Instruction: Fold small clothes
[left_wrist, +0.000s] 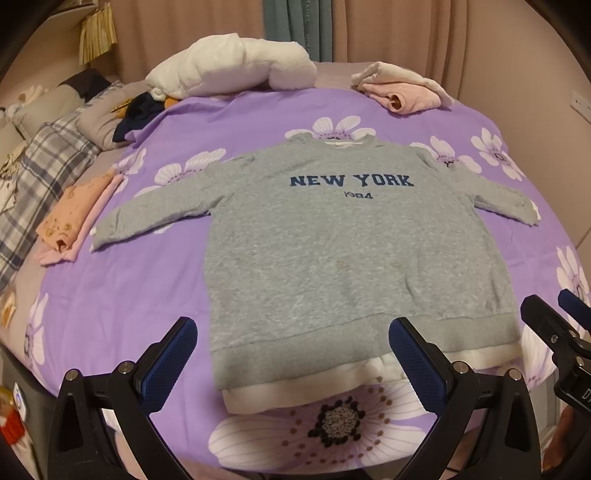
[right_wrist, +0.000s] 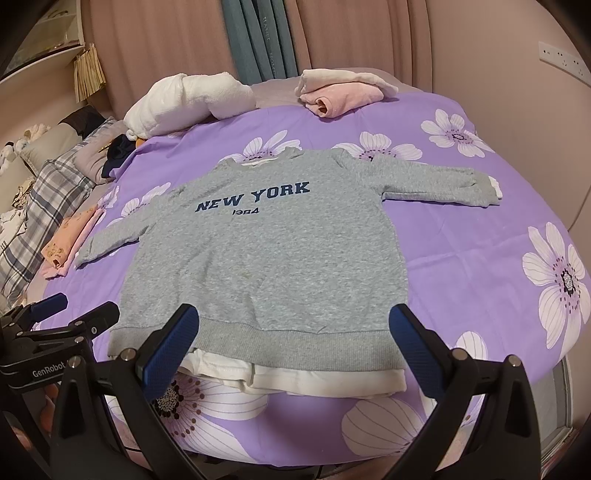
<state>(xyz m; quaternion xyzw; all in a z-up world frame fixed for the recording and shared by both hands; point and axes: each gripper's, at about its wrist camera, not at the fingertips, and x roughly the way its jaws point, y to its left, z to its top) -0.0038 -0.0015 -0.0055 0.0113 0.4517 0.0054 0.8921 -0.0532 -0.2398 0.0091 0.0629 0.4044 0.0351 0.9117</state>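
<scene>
Sweatshirt (left_wrist: 332, 240) flat near bed's (left_wrist: 110, 295) front edge; both grippers, left (left_wrist: 293, 363) & right (right_wrist: 295, 354), wide open, empty; I'd pinch sleeves first, fold inward evenly.

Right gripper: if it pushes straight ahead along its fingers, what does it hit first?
Most likely the grey sweatshirt: its ribbed hem lies between the open right gripper fingers. Depth is unclear, so it may pass above the fabric.

- Dim, warm indoor light, even, with no glare.
- Soft shadow under the sweatshirt (left_wrist: 325, 251) hem.
- Strong fisheye bending and dark corners.
- Near bedsheet (right_wrist: 461, 236) edge slightly blurred.
</scene>
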